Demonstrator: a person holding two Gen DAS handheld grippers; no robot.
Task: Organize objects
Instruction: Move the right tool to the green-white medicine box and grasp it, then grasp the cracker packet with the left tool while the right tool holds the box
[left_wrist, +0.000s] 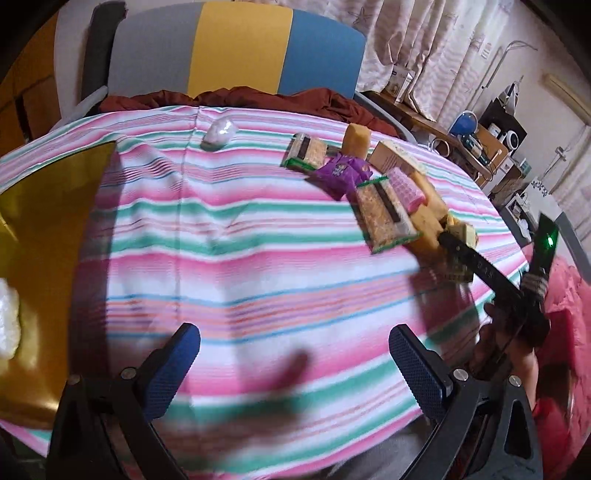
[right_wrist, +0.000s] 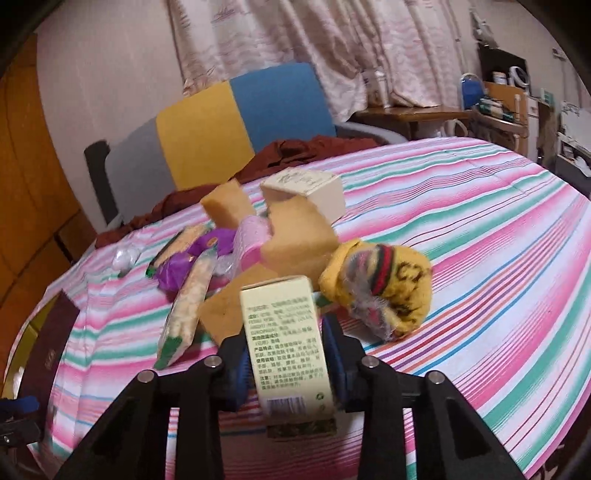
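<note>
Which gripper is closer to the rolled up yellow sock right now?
Right. The right gripper, shut on a pale green box, sits just beside the yellow sock. The left gripper hangs open over bare striped cloth, well short of the pile.

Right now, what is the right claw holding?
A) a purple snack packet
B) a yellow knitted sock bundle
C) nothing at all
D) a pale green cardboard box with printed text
D: the right claw is closed on the pale green cardboard box with printed text, its blue pads pressing both sides, while the yellow knitted sock bundle and the purple snack packet lie on the striped cloth.
</note>
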